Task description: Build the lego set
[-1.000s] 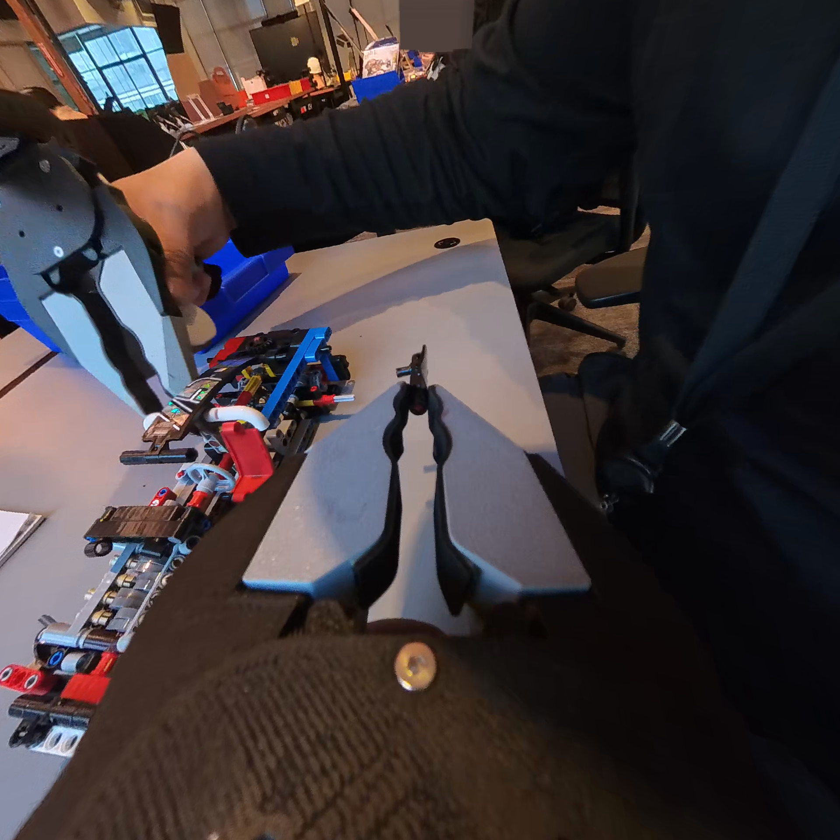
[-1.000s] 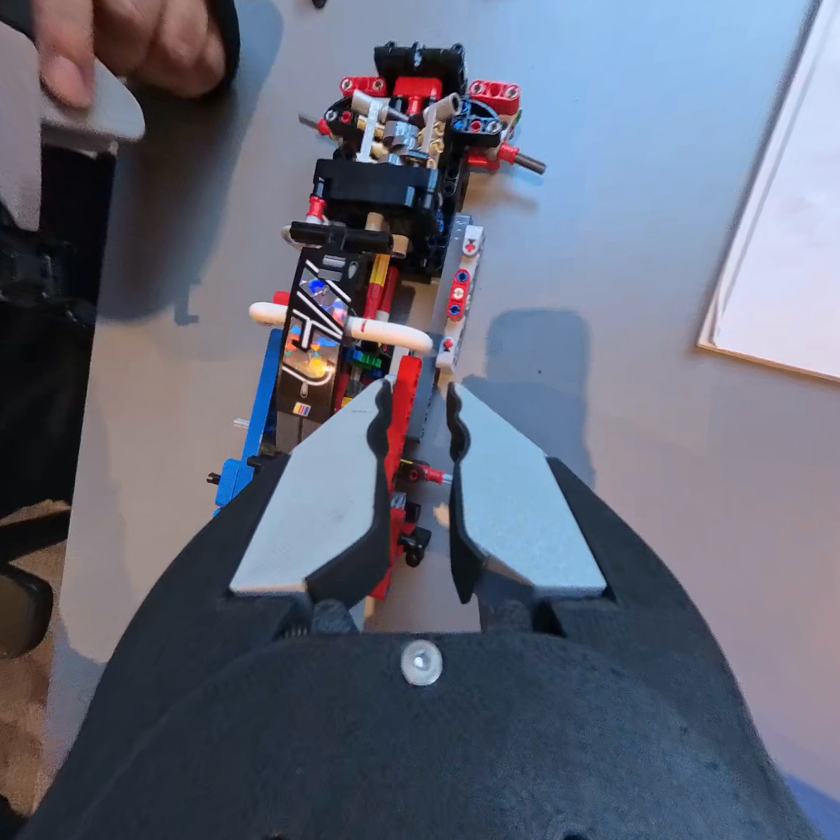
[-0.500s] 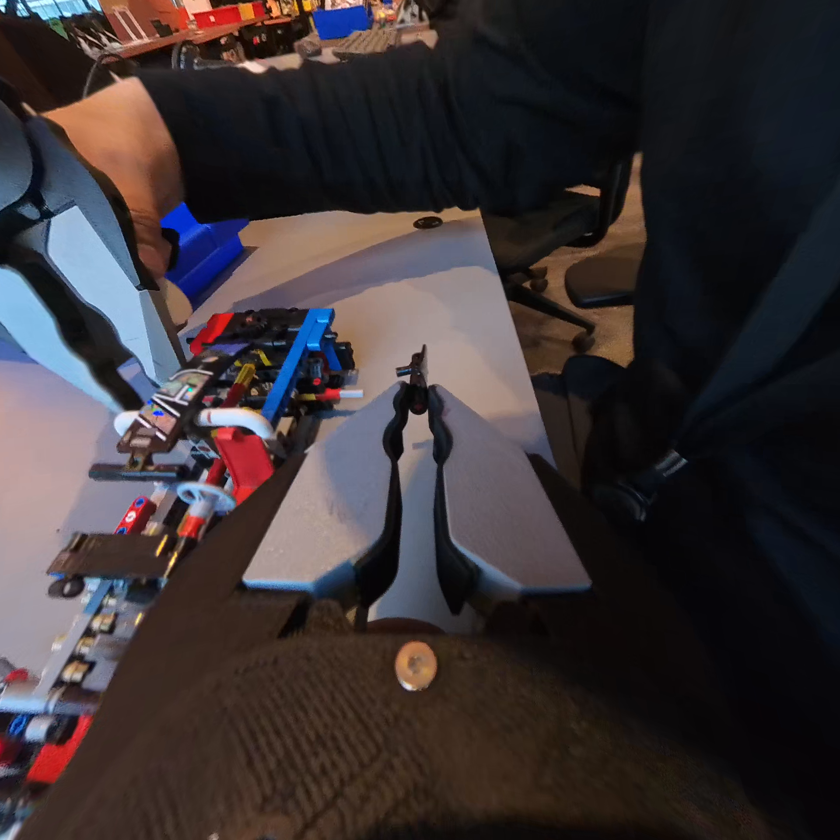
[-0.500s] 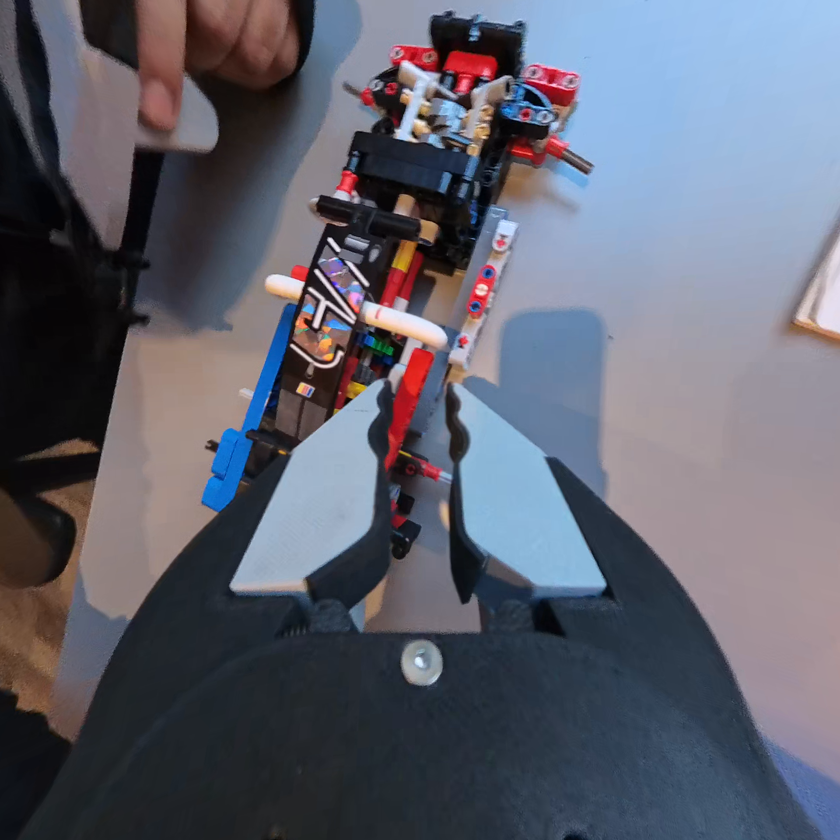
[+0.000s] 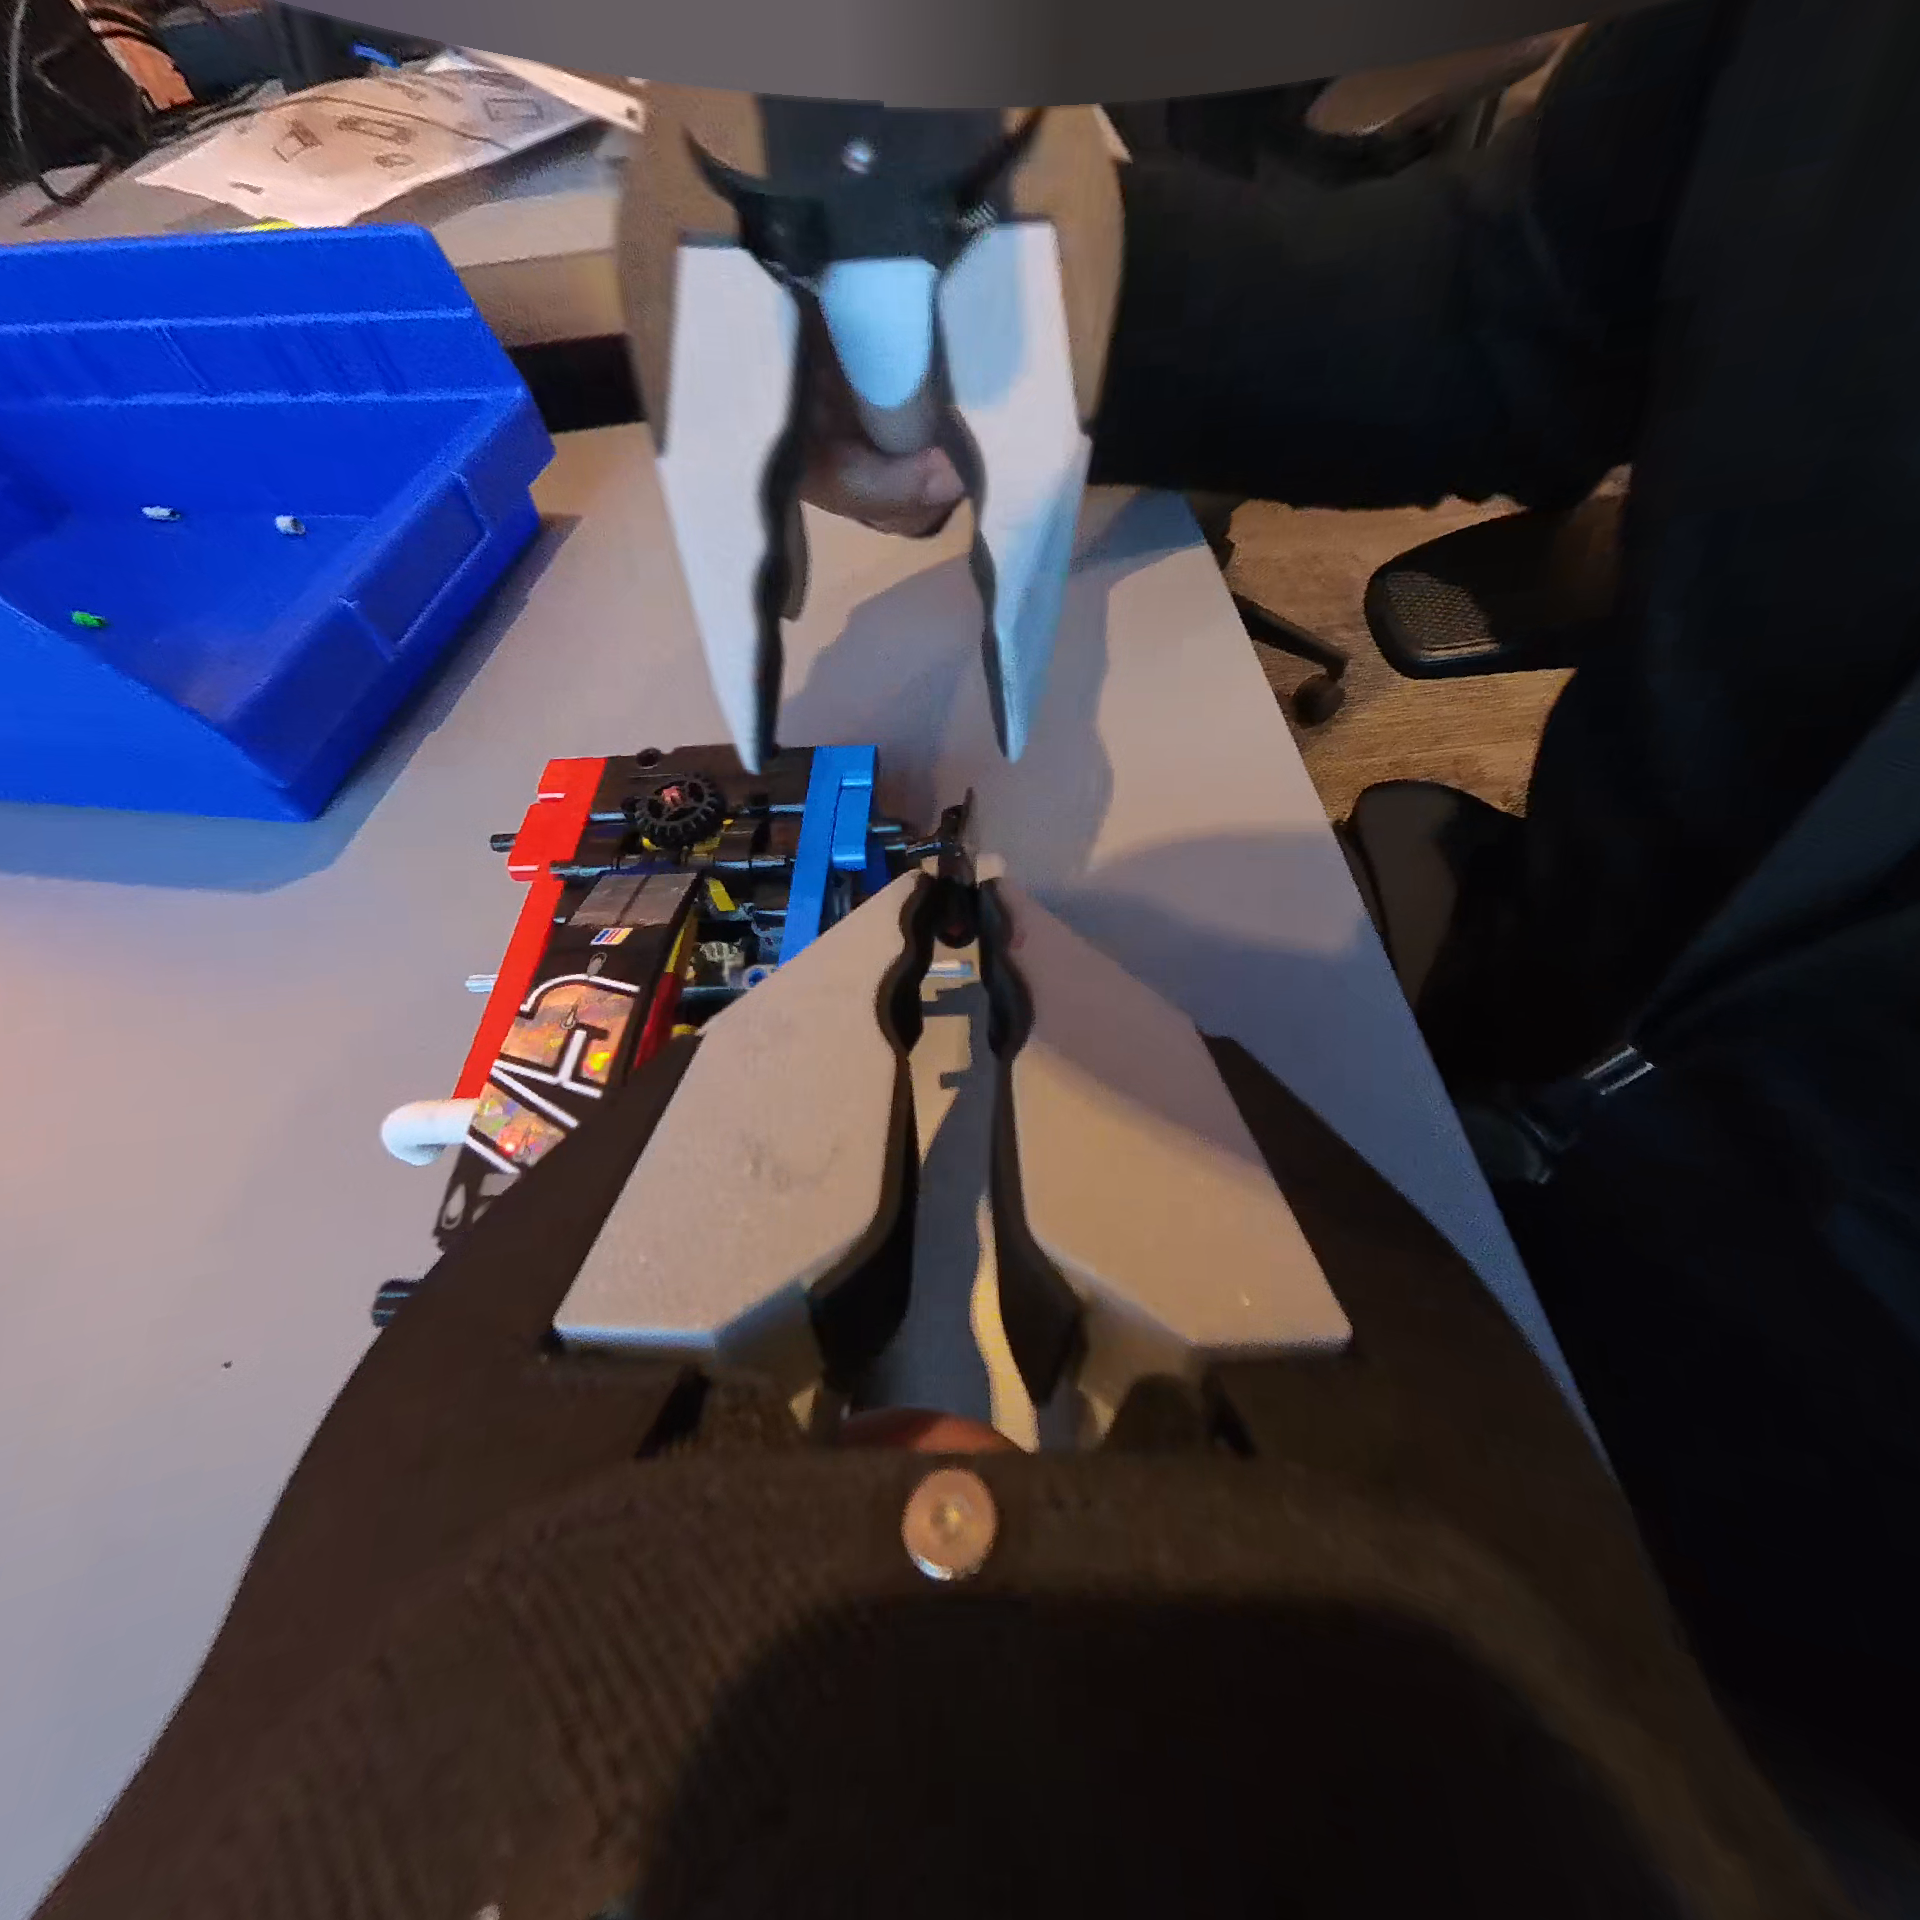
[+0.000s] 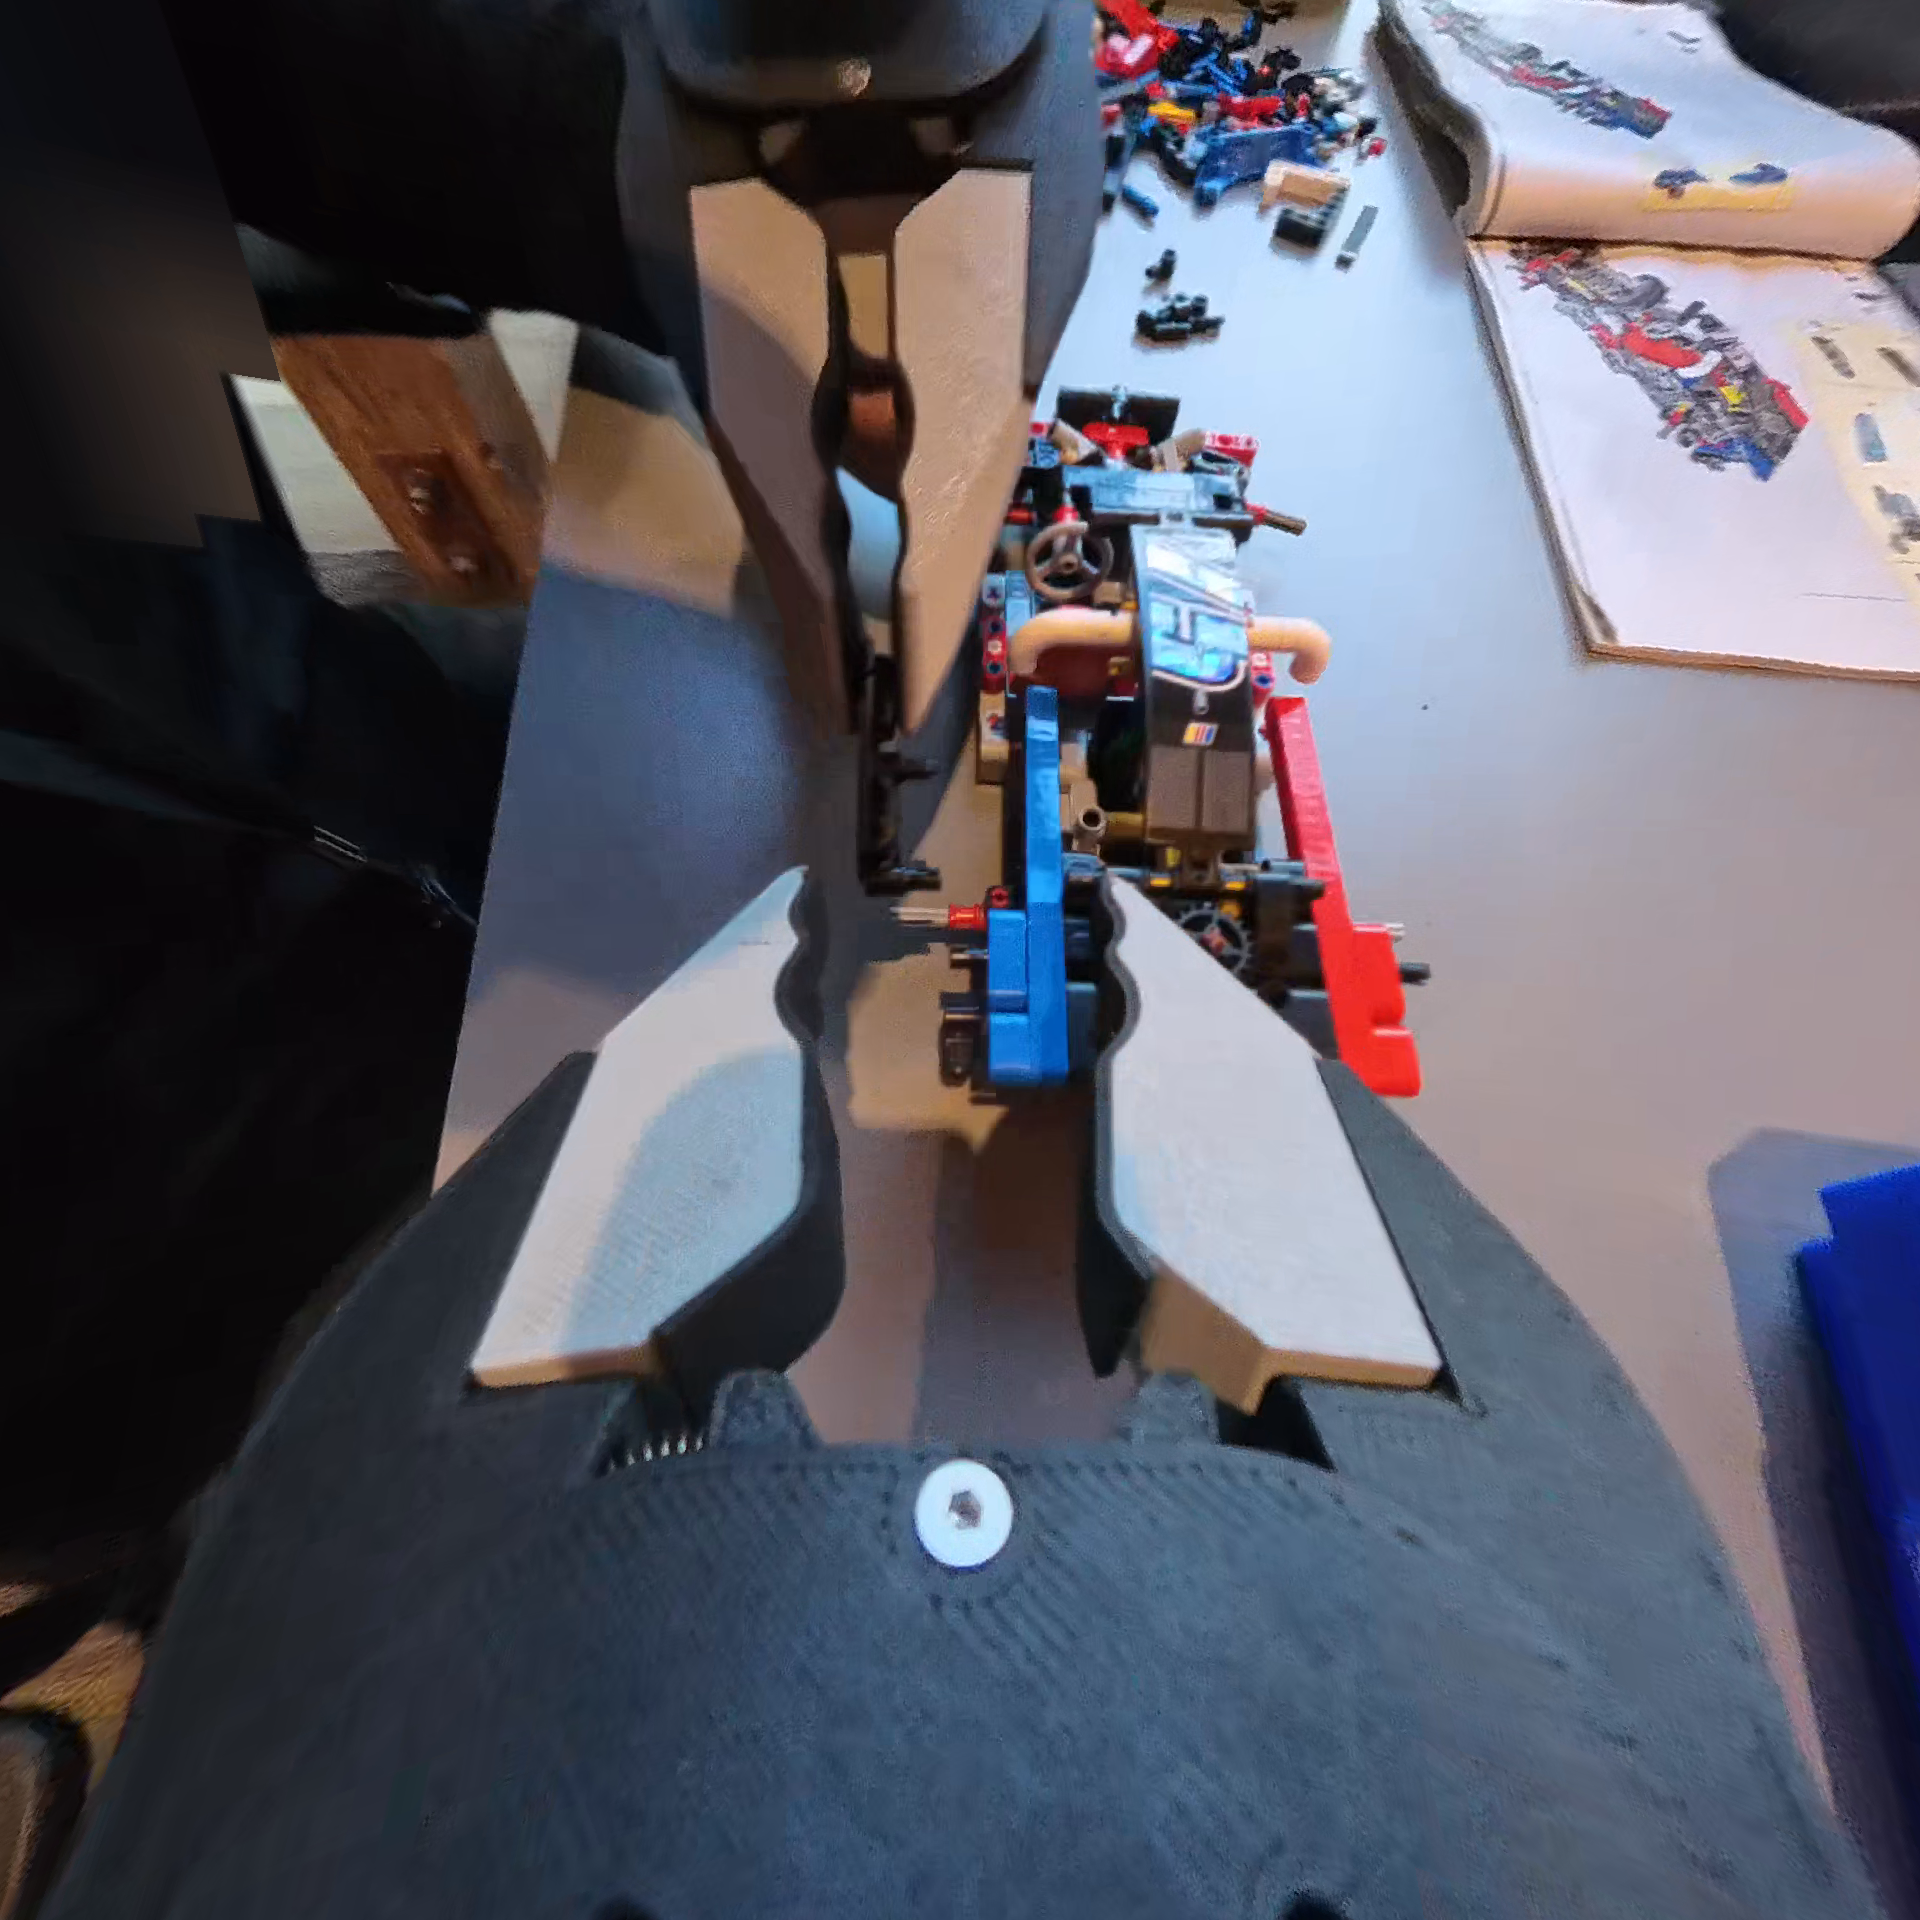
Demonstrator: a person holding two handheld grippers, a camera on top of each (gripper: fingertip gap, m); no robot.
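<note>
The part-built lego car (image 5: 623,935) (image 6: 1174,727) lies on the grey table, with a blue side beam (image 6: 1029,935) and a red side beam (image 6: 1340,894). My left gripper (image 5: 951,899) is shut on a thin black lego piece (image 5: 954,826) next to the car's blue side. In the right wrist view it (image 6: 883,717) comes in from the top with the black piece (image 6: 883,810) hanging from its tips. My right gripper (image 6: 956,904) is open and empty, its fingers on either side of the blue beam's end. It faces me in the left wrist view (image 5: 883,748).
A blue bin (image 5: 239,499) (image 6: 1870,1403) stands beside the car's end. Loose lego pieces (image 6: 1226,94) lie beyond the car's far end. An open instruction booklet (image 6: 1683,436) lies to the right. The table edge (image 5: 1299,748) runs close by, with an office chair (image 5: 1455,613) past it. Both grippers' tips are close together, under 4 cm apart.
Both grippers have swung round to face each other at the car's end. The right gripper has opened wider around the blue beam. The left still holds the black piece.
</note>
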